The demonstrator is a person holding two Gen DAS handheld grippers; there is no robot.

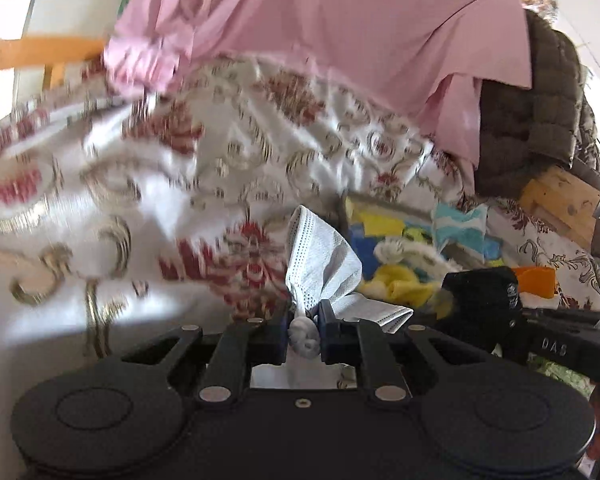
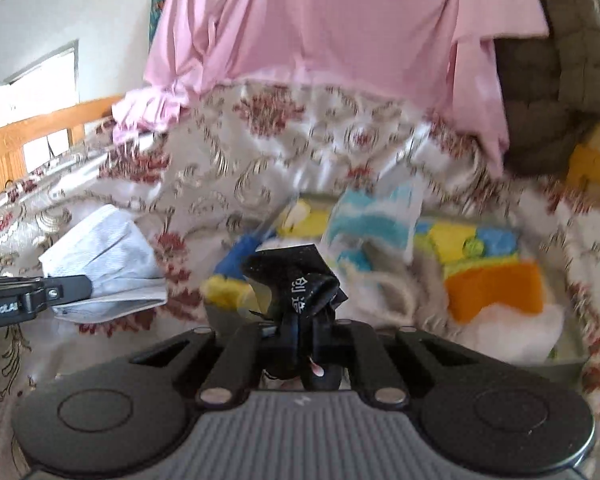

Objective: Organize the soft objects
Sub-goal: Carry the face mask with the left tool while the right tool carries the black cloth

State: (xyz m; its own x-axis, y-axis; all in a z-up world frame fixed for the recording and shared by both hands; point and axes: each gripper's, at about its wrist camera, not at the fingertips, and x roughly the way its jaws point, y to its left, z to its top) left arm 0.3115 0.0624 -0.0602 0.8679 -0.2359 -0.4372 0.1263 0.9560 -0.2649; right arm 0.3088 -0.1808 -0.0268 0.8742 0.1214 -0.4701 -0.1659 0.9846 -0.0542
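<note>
Left tongs (image 1: pixel 304 316) pinch crumpled white mask (image 1: pixel 320 264); right tongs (image 2: pixel 306 320) clamp creased black cloth (image 2: pixel 300 276).

wall (image 2: pixel 80 8): white | window (image 1: pixel 10 4): bright | wooden rail (image 2: pixel 40 128) | floral bedspread (image 1: pixel 260 140)

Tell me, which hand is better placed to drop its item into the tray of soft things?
Probably the right. Its tool, shut on the black cloth, faces the tray directly; the left tool, holding the white face mask, sits further aside.
</note>
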